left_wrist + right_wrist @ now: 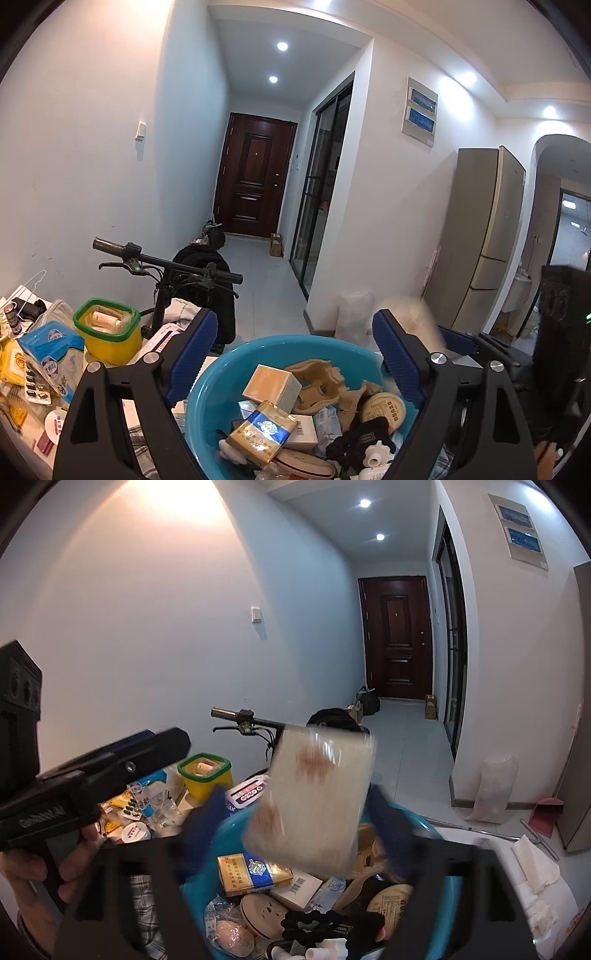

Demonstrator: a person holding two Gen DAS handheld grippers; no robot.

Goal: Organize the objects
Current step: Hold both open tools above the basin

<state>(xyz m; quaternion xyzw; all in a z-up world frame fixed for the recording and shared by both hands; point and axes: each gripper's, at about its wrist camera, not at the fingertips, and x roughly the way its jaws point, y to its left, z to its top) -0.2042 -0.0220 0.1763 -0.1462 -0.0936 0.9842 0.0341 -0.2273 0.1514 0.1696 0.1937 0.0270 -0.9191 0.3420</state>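
Observation:
A blue plastic basin (pixel 236 354) (pixel 229 830) holds several small things: a gold and blue carton (pixel 264 432) (pixel 255 873), a tan box (pixel 271 384), a round tin (pixel 384 408), black cloth. My left gripper (pixel 295 354) is open and empty, its blue pads (pixel 195 350) spread over the basin. A pale, blurred packet with reddish marks (pixel 314 797) is between my right gripper's (pixel 295 812) blurred blue fingers (pixel 207 819), above the basin. I cannot tell whether the fingers press it. It also shows as a white blur in the left wrist view (pixel 406 314).
A yellow tub with a green rim (pixel 107 328) (pixel 207 775), wipes packs (pixel 51 343) and loose packets lie left of the basin. A scooter handlebar (pixel 166 262) stands behind. A fridge (pixel 476 236), a dustpan (pixel 546 812) and paper towels (pixel 535 864) are on the right.

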